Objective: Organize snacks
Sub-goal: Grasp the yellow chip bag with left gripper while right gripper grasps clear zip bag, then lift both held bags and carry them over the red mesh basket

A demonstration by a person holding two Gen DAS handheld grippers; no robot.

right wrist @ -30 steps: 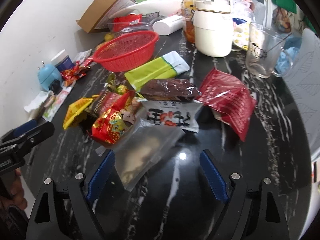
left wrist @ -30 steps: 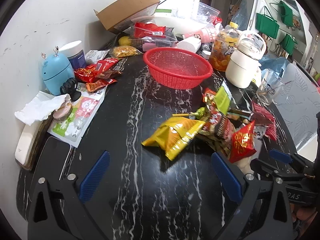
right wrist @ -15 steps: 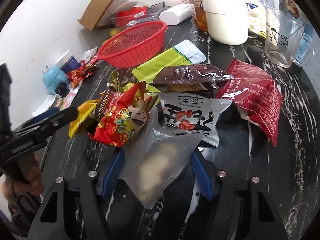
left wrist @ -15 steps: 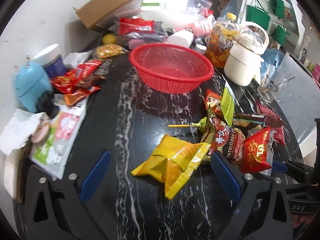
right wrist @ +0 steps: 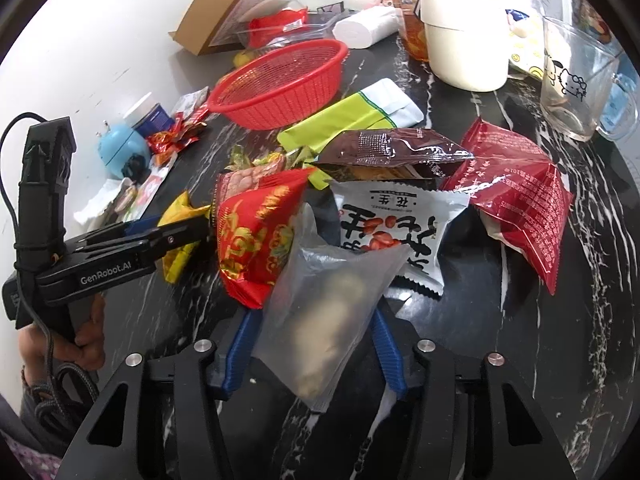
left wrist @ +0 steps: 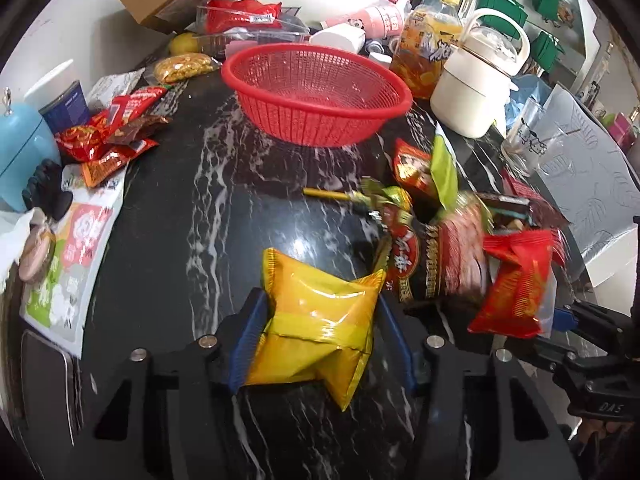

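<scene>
My left gripper (left wrist: 320, 320) is closing, and its blue pads press both sides of a yellow snack packet (left wrist: 316, 304) on the black marble table. The right gripper (right wrist: 314, 332) is also closing, with its pads against a clear packet (right wrist: 332, 296) holding something pale. A red and gold packet (right wrist: 256, 232) leans against the clear one. Behind them lies a pile of snacks: a white peanut packet (right wrist: 396, 224), a brown packet (right wrist: 392, 148) and a dark red packet (right wrist: 520, 200). An empty red basket (left wrist: 320, 128) stands further back.
A white pot (left wrist: 476, 92), a juice bottle (left wrist: 424, 52) and a glass mug (right wrist: 576, 84) stand at the back right. A cardboard box (right wrist: 232, 12) leans on the wall. Small red packets (left wrist: 112, 132) and a blue round device (left wrist: 20, 148) sit along the left edge.
My left gripper came forward and down onto the yellow packet, and its jaws closed from wide open. The right jaws narrowed around the clear packet.
</scene>
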